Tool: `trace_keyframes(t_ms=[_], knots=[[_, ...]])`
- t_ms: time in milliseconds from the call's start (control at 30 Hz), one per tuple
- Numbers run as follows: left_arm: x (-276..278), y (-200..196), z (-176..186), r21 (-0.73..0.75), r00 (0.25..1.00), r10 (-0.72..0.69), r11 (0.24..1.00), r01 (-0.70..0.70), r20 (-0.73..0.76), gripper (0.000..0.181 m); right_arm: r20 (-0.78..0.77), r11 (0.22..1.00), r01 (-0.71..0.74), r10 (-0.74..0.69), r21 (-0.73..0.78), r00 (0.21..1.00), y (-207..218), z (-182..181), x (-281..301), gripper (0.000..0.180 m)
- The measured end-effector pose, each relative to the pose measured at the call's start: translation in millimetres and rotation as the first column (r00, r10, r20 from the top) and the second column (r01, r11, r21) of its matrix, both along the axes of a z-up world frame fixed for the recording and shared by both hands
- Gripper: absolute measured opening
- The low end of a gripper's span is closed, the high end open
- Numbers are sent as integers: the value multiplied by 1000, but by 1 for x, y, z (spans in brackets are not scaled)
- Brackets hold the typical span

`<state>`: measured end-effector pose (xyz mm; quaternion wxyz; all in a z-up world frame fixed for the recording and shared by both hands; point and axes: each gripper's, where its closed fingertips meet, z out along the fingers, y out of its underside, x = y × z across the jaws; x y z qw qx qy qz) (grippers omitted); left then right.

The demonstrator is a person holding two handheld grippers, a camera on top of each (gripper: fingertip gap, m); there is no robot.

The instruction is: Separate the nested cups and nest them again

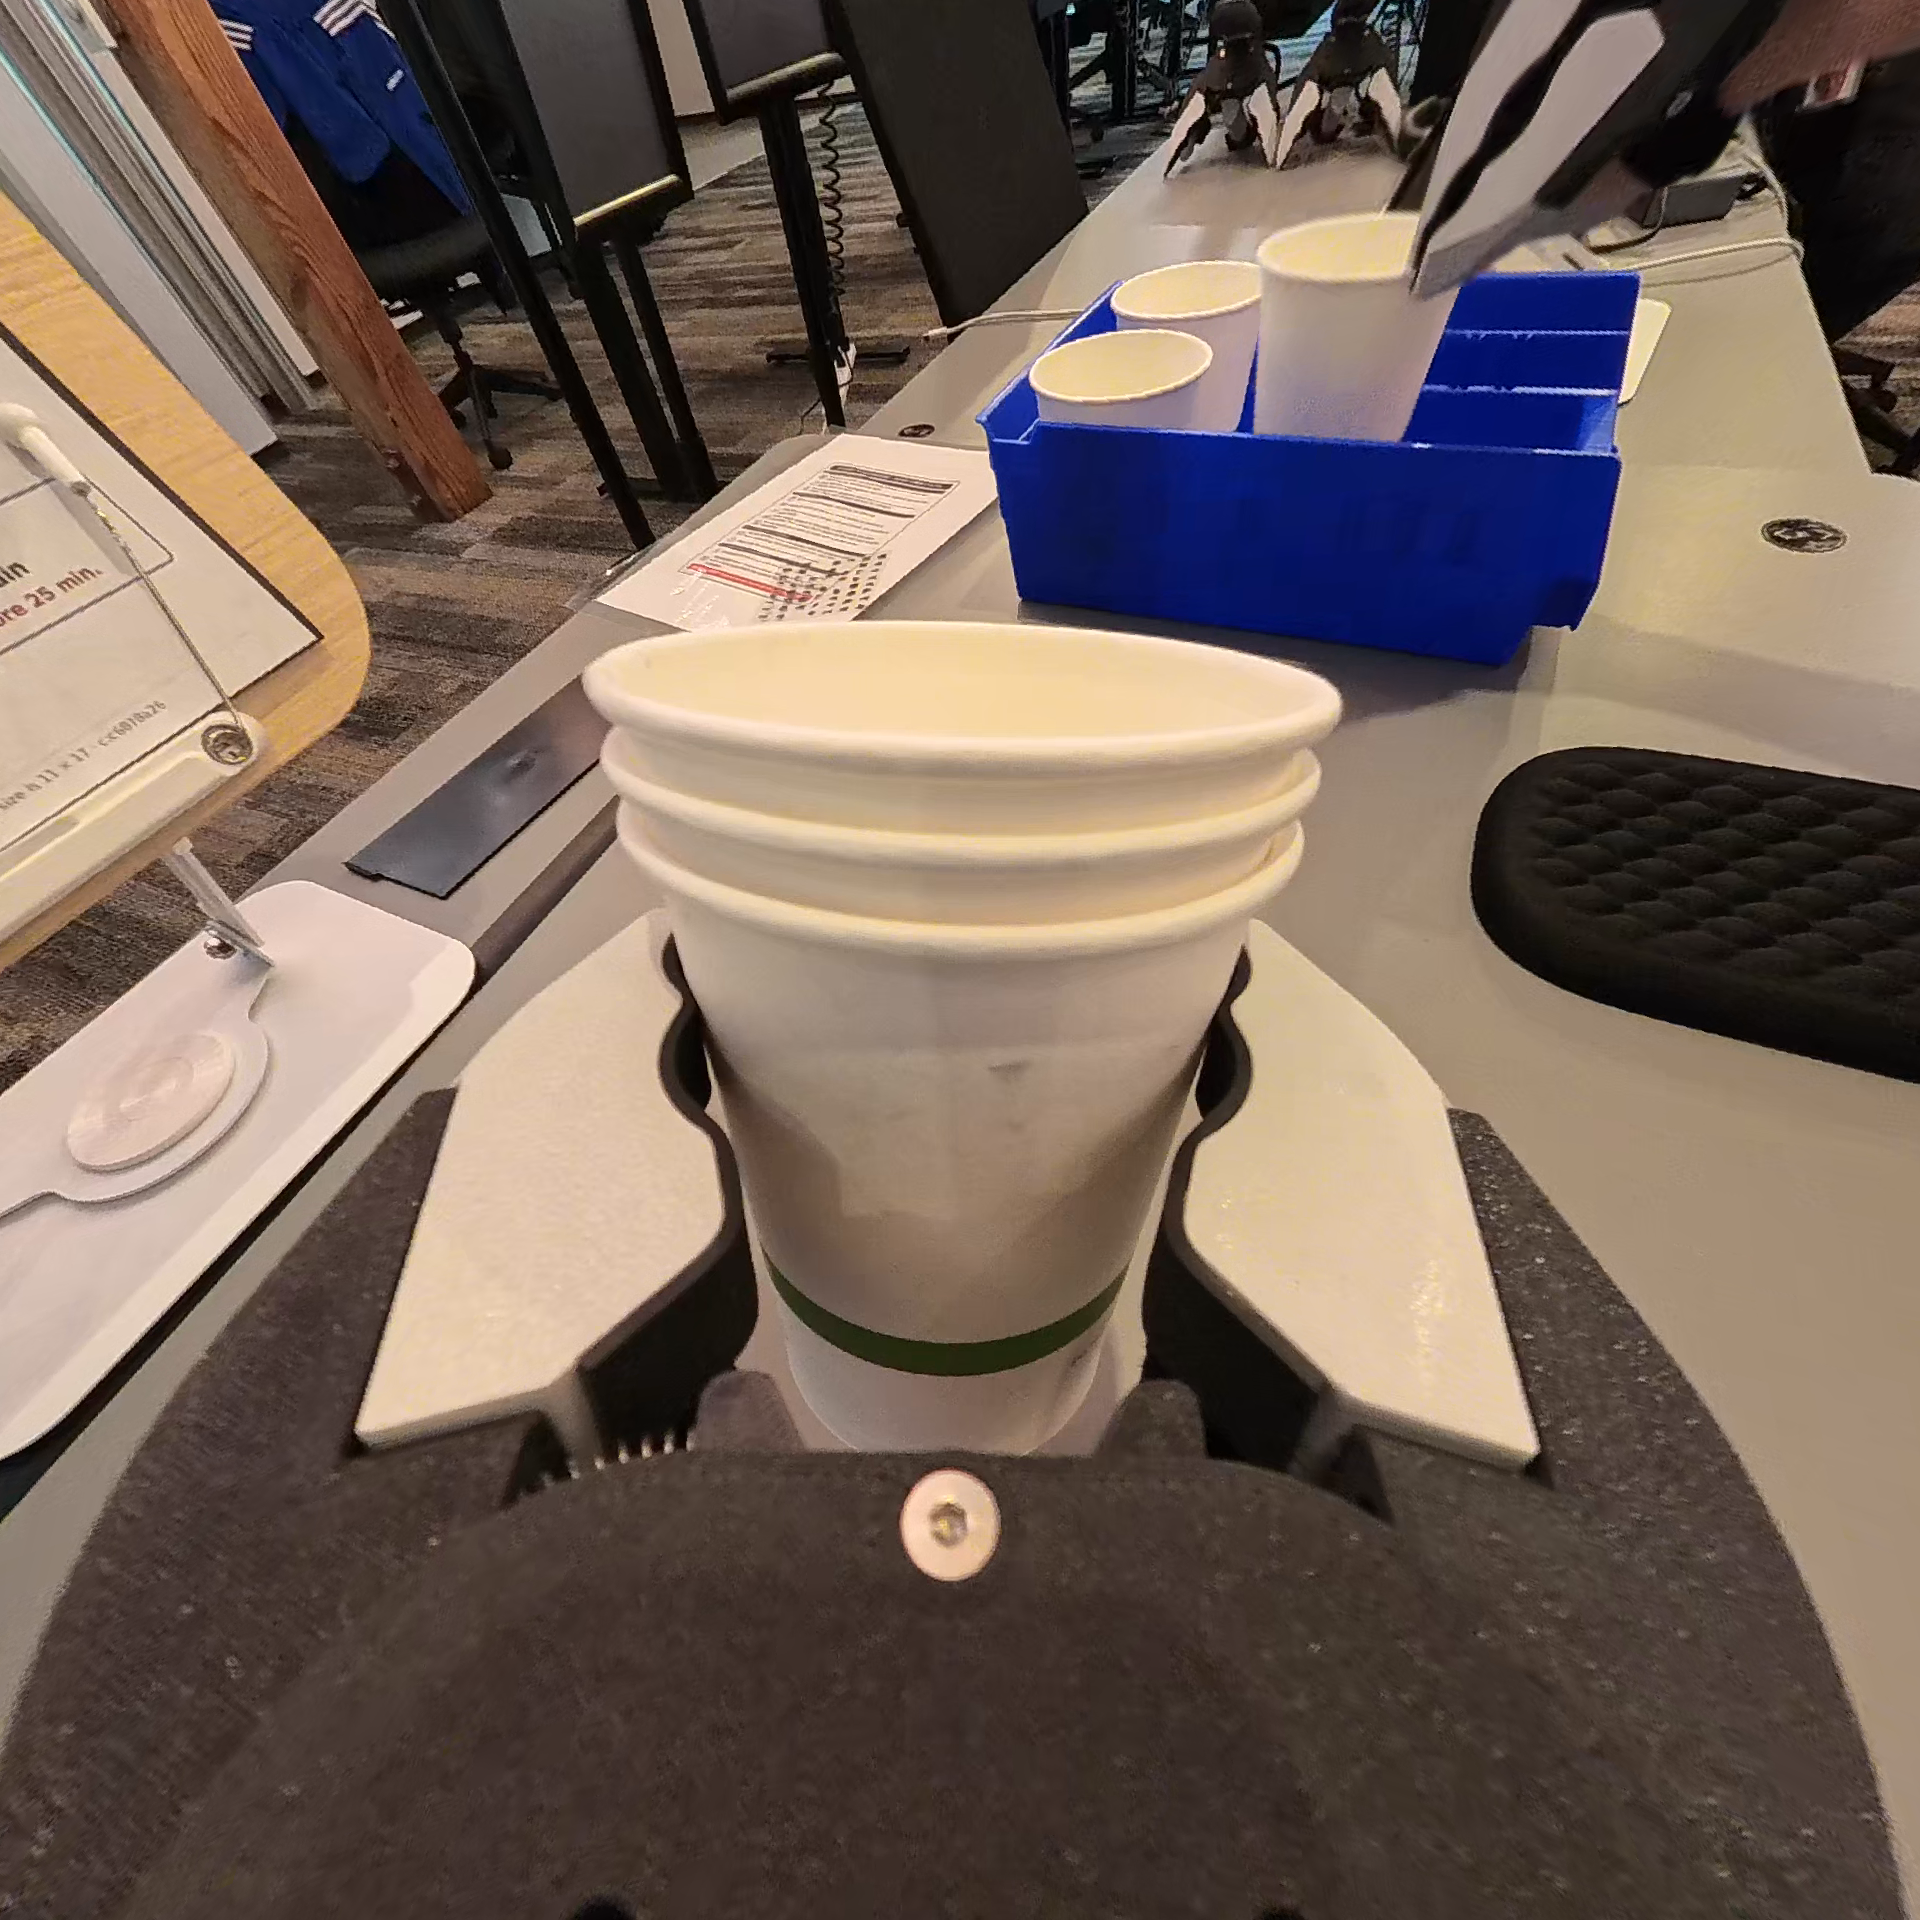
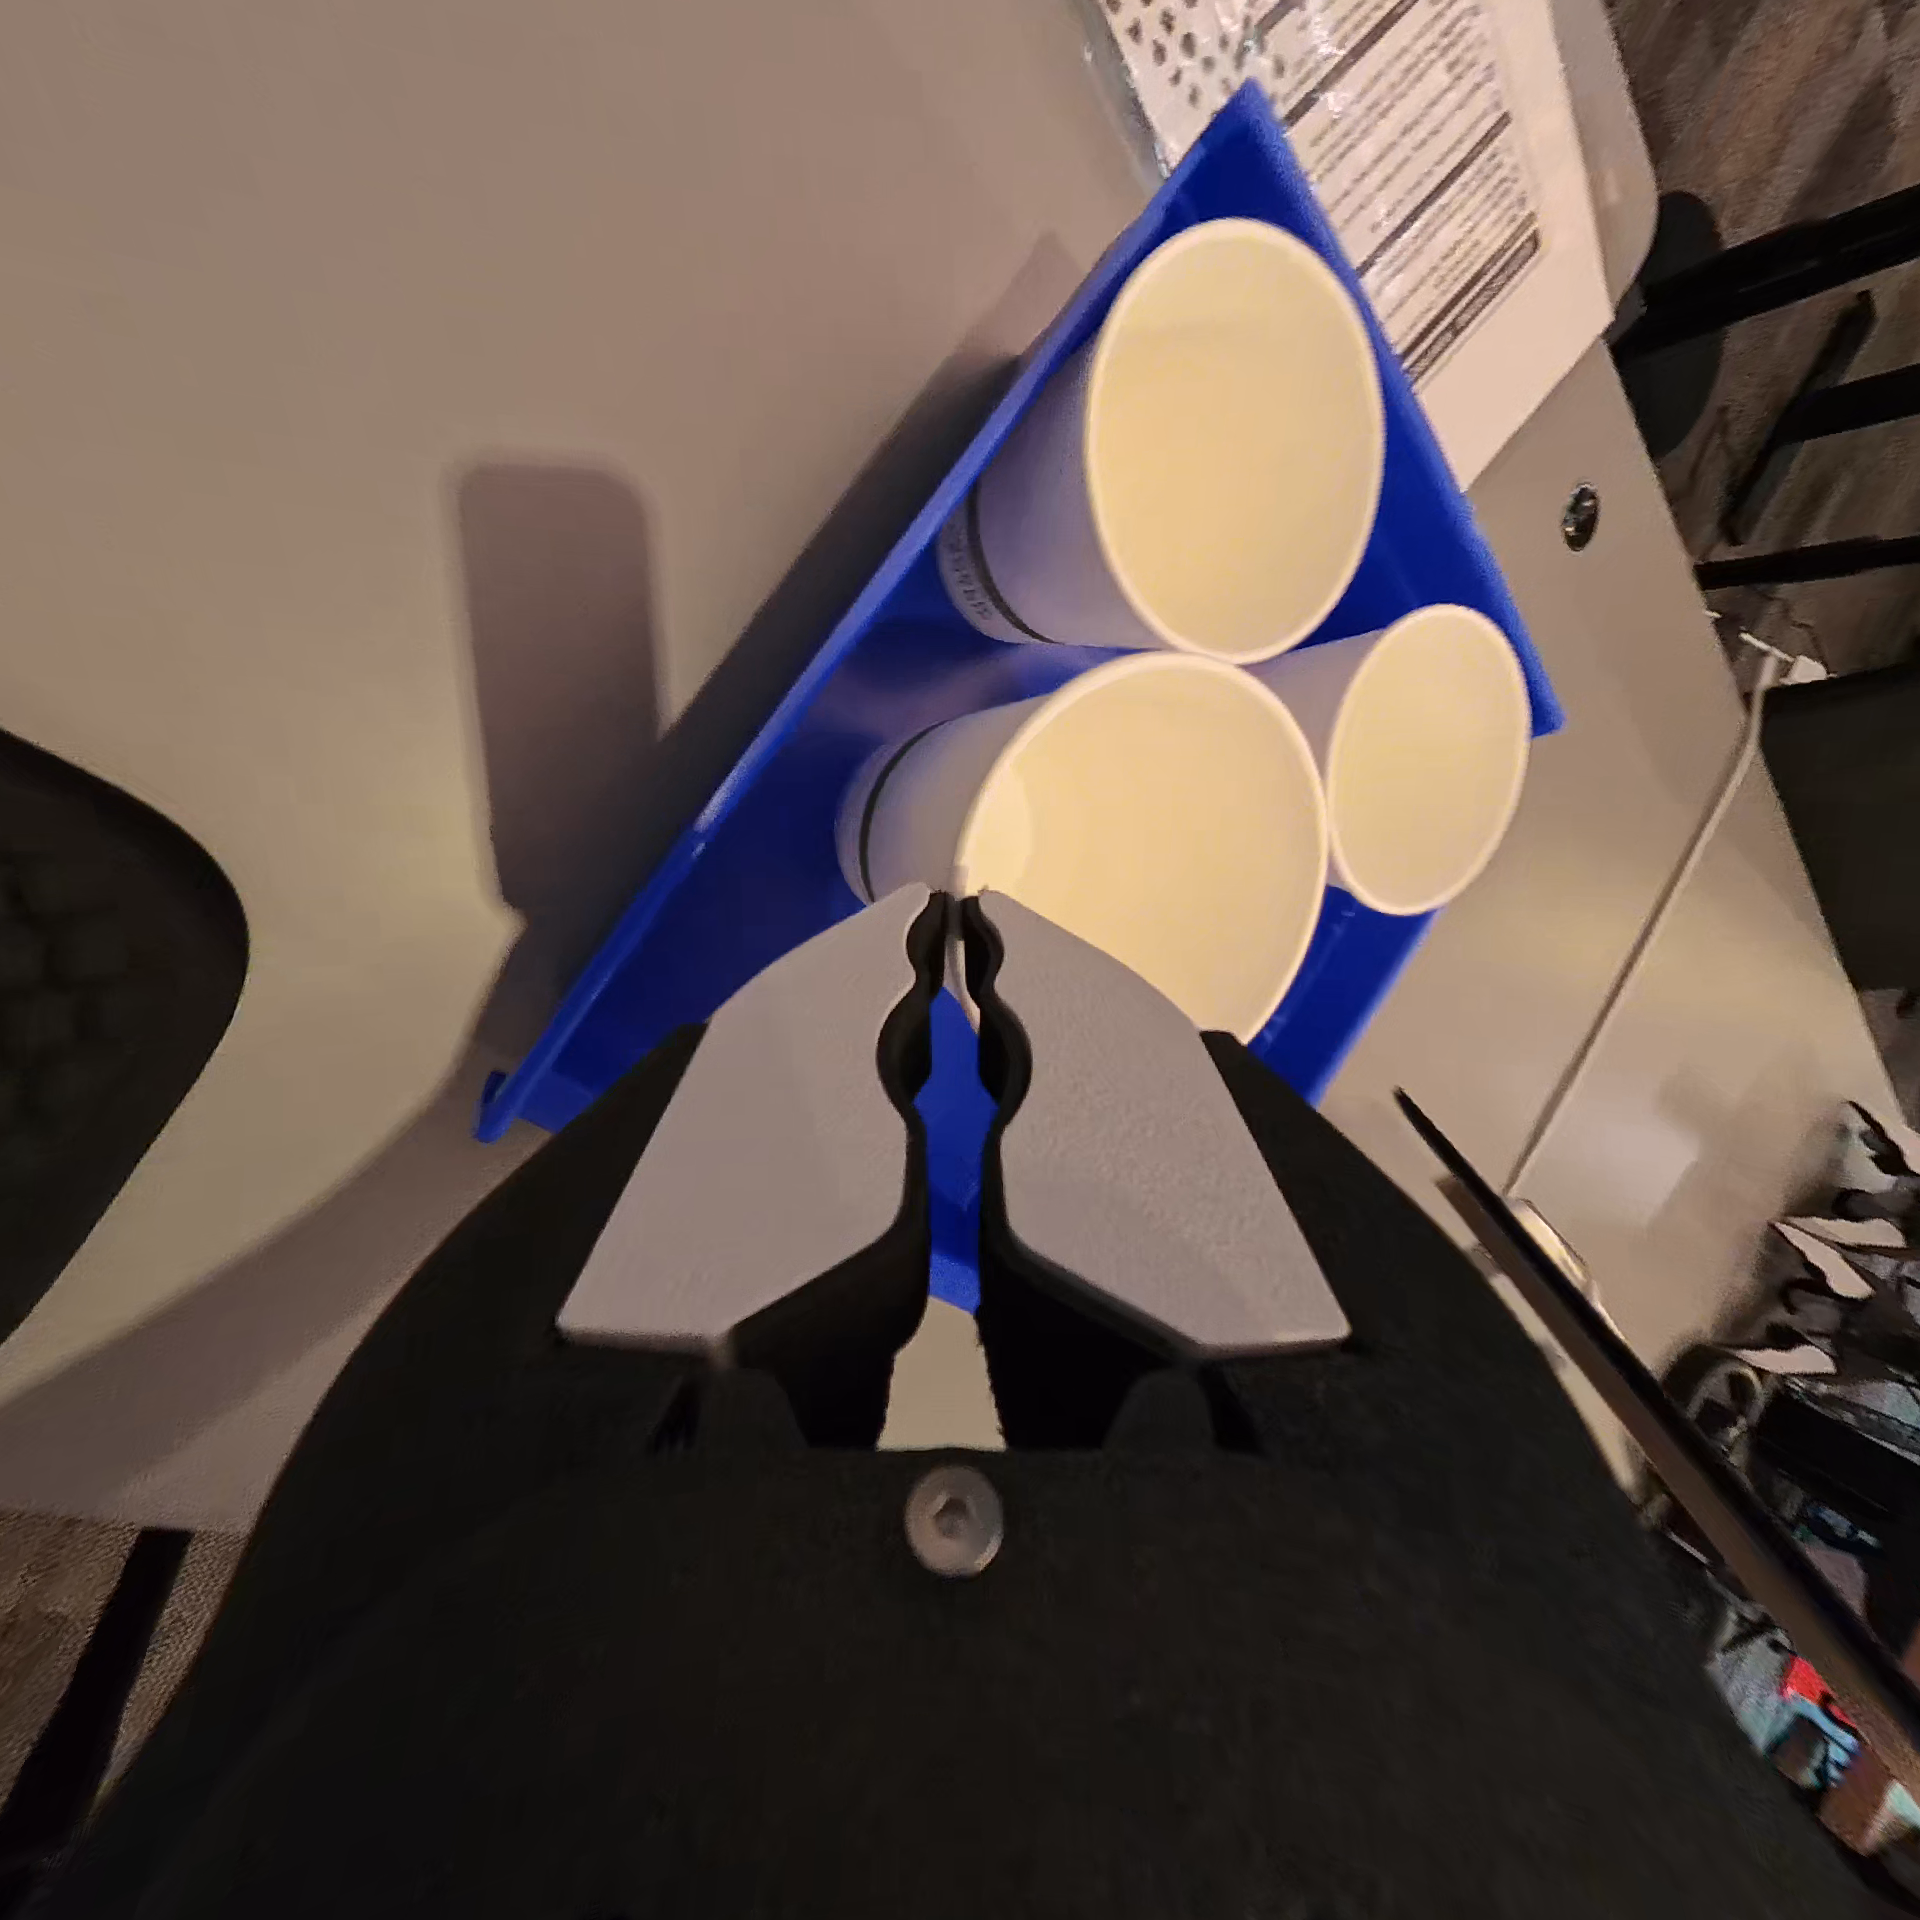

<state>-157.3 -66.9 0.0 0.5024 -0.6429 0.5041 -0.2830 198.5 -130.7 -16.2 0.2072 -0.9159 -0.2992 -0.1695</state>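
Cups first: the left gripper (image 1: 951, 1039) clasps a nested stack of three white paper cups (image 1: 956, 997) around its lower wall, upright above the grey table (image 1: 1351, 1091). At two o'clock in that view, the right gripper (image 2: 954, 912) pinches the rim of a tall white paper cup (image 2: 1132, 831) standing in the blue plastic bin (image 2: 727, 862), beside two more single cups (image 2: 1236, 436). Judging by this, the cup should be set down vertically and released only once it is seated. A black mesh pad (image 1: 1714, 904) lies at three o'clock, a printed sheet (image 1: 800, 540) at eleven; chairs and carpet lie beyond.
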Motion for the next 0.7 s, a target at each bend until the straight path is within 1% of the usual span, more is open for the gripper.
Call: trace_keyframes(t_ms=[133, 300, 700], knots=[[1, 0, -1, 0, 1000, -1, 1000, 1, -4, 93, -29, 1000, -8, 8, -14, 1000, 3, -20, -3, 3], [0, 1, -2, 0, 1000, 0, 1000, 0, -4, 93, -39, 999, -22, 20, -37, 999, 6, -35, -6, 3], [1, 1, -4, -3, 1000, -2, 1000, 2, -14, 93, -79, 998, -48, 46, -26, 996, 13, -39, -16, 3]])
